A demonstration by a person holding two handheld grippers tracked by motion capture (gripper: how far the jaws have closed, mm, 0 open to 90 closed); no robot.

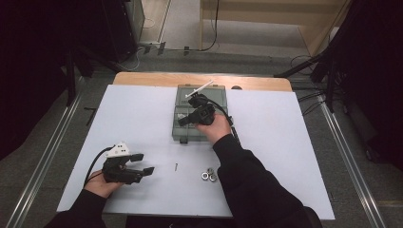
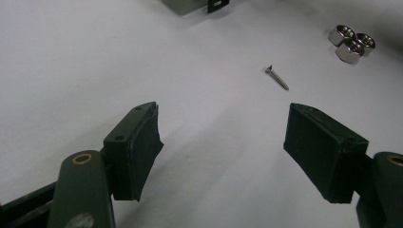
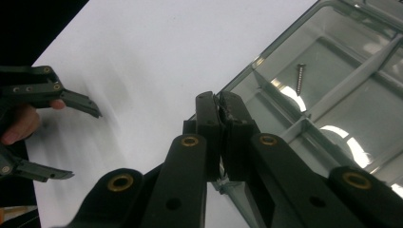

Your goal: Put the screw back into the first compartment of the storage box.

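The right claw [image 3: 221,111] is held closed and empty over the box [image 1: 201,114]. The loose screw [image 2: 277,77] lies on the desk near its front edge, just ahead of the wide-open left claw [image 2: 221,142], its axis slanted.

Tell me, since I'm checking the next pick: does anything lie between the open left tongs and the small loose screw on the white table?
Nothing visible does. The left tongs stand open, and bare white table lies between them and the small metal screw. The three silver hex nuts sit off to one side.

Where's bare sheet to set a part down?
Free: left of the compartment box, above the left gripper; and right of the box, past the sleeve. Crowded: near the loose screw and nuts.
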